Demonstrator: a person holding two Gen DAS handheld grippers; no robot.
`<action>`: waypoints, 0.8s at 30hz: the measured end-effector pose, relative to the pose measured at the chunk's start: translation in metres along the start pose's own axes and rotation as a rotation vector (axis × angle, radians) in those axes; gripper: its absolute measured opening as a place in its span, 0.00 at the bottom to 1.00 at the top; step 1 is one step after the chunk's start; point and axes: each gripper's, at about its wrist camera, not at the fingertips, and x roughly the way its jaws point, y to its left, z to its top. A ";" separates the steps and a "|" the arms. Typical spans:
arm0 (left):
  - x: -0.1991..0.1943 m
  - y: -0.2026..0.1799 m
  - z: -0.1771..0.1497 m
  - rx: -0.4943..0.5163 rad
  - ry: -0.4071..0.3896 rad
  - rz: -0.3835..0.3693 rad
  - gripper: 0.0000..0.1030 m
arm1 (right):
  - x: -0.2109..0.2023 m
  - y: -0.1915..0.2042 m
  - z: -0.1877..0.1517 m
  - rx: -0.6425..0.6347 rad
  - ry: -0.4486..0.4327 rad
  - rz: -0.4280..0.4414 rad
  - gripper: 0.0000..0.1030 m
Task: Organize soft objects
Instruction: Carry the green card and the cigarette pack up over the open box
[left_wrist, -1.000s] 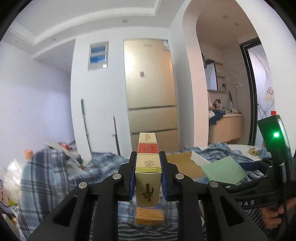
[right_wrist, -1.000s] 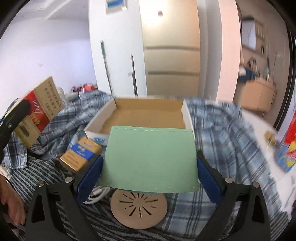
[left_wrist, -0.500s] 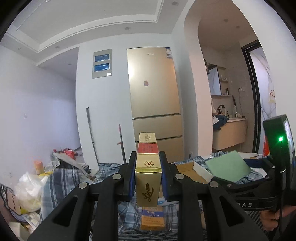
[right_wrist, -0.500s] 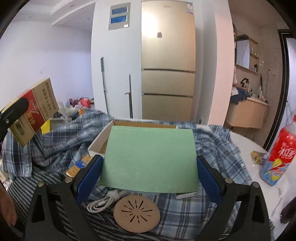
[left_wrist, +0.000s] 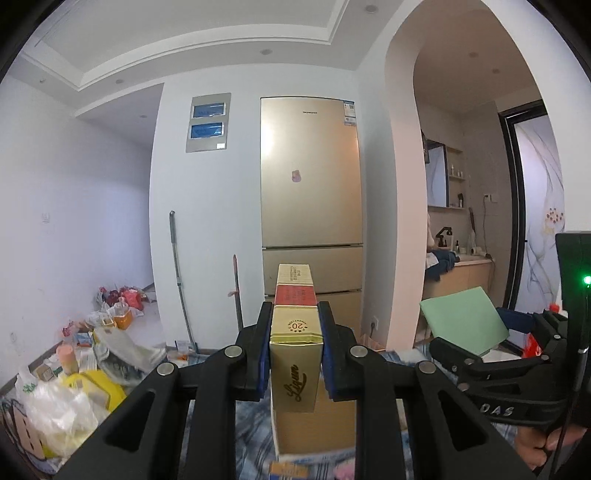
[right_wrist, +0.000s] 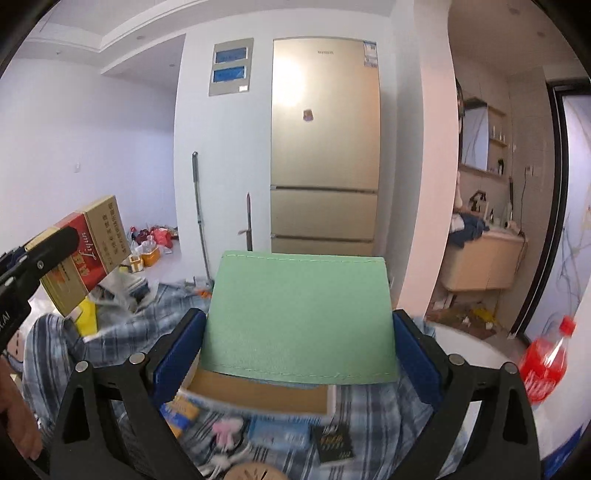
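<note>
My left gripper (left_wrist: 295, 350) is shut on a gold and red cigarette pack (left_wrist: 294, 354) and holds it up high; the pack also shows in the right wrist view (right_wrist: 88, 254) at the left. My right gripper (right_wrist: 299, 343) is shut on a flat green pad (right_wrist: 301, 314), held level in the air; the pad also shows in the left wrist view (left_wrist: 463, 321) at the right. An open cardboard box (right_wrist: 258, 393) lies below the pad on a blue plaid cloth (right_wrist: 373, 410).
Small items lie on the cloth: a blue and gold pack (right_wrist: 181, 411), a pink bow (right_wrist: 225, 432), a black card (right_wrist: 334, 443), a round wooden disc (right_wrist: 255, 472). A red soda bottle (right_wrist: 546, 362) stands at the right. Bags clutter the floor (left_wrist: 74, 384) at the left. A gold fridge (left_wrist: 310, 206) stands behind.
Both grippers have risen and tilted upward with their loads. The box and cloth have dropped to the bottom of both views; the ceiling and fridge now fill them.
</note>
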 end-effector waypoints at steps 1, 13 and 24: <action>0.005 -0.002 0.007 -0.005 0.002 0.002 0.23 | 0.003 -0.001 0.005 0.002 0.001 -0.006 0.94; 0.058 -0.001 0.025 -0.048 0.118 -0.005 0.23 | 0.058 0.001 -0.003 0.041 0.079 0.036 0.95; 0.146 -0.002 -0.034 -0.023 0.400 0.018 0.23 | 0.123 0.006 -0.042 0.048 0.287 0.049 0.94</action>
